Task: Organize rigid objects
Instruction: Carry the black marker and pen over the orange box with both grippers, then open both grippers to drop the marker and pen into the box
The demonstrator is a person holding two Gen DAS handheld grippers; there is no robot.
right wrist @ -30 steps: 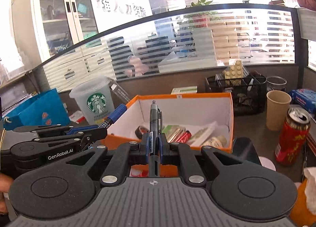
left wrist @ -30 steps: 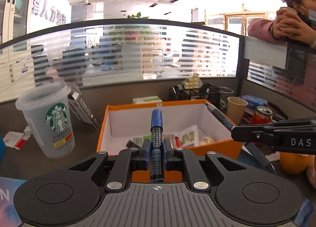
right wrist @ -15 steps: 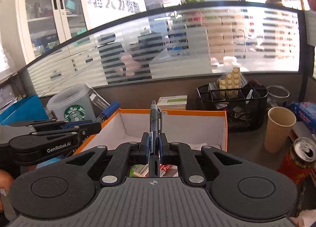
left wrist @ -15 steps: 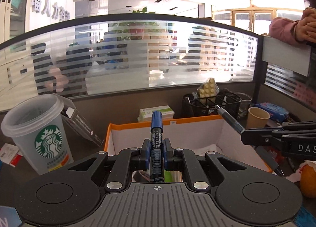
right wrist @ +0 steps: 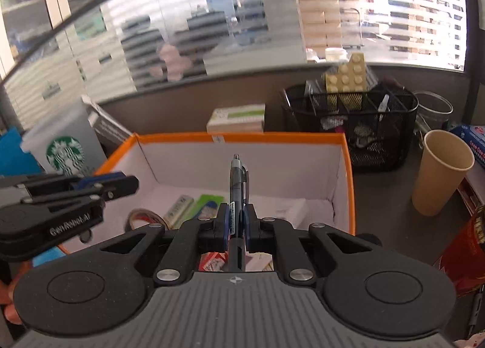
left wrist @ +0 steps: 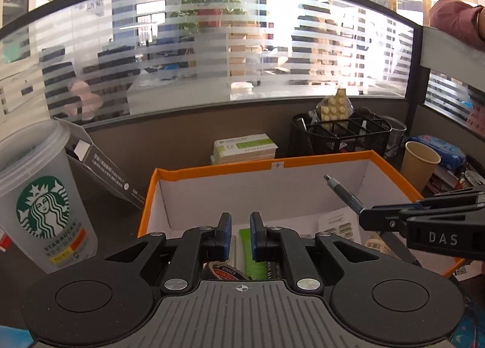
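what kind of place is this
Most likely an office desk cubicle: a striped glass partition runs behind the desk, with a mesh desk organizer and an orange box of stationery.

box [right wrist: 348, 172] centre, tape roll [right wrist: 142, 217] inside at 9 o'clock | plastic cup [right wrist: 65, 148] at 10 o'clock of box | carton [right wrist: 236, 119] behind at 12 | mesh organizer [right wrist: 363, 135] at 1 | paper cup [right wrist: 439, 172] at 3
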